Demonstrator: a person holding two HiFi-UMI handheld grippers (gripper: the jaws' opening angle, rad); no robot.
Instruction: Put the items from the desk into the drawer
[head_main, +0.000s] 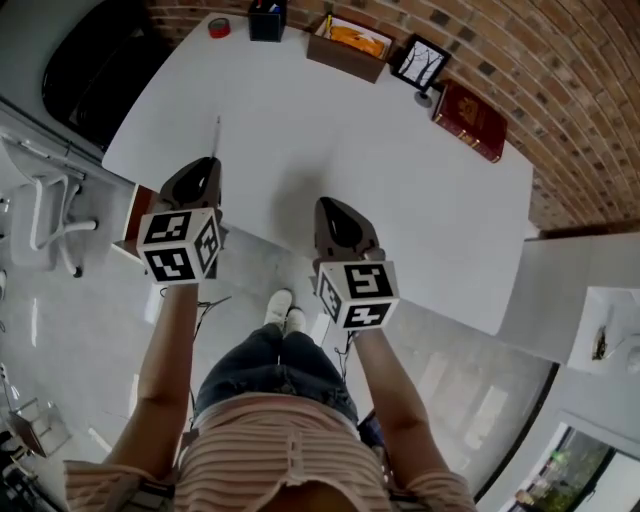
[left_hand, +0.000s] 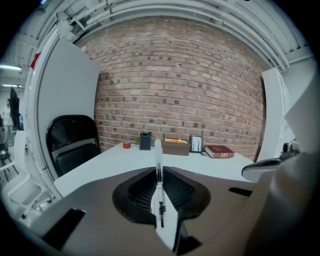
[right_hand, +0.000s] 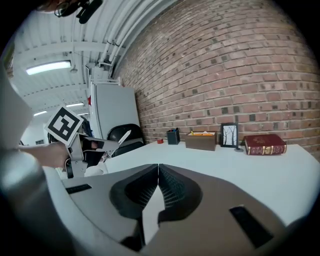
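Note:
My left gripper (head_main: 208, 165) is shut on a thin white pen (head_main: 217, 135), whose tip points out over the near left part of the white desk (head_main: 300, 130). In the left gripper view the pen (left_hand: 158, 165) stands clamped between the pads of the gripper (left_hand: 158, 172). My right gripper (head_main: 332, 208) hangs over the desk's near edge, shut with nothing in it (right_hand: 158, 167). The right gripper view shows the left gripper (right_hand: 82, 147) and its pen (right_hand: 121, 136) to the left. A brown drawer (head_main: 137, 208) shows under the desk's left corner, mostly hidden by the left gripper.
Along the far edge by the brick wall stand a red tape roll (head_main: 219, 28), a dark pen cup (head_main: 267, 20), a brown box (head_main: 348, 45), a picture frame (head_main: 420, 62) and a red book (head_main: 470, 120). A black chair (left_hand: 72, 142) is at the far left.

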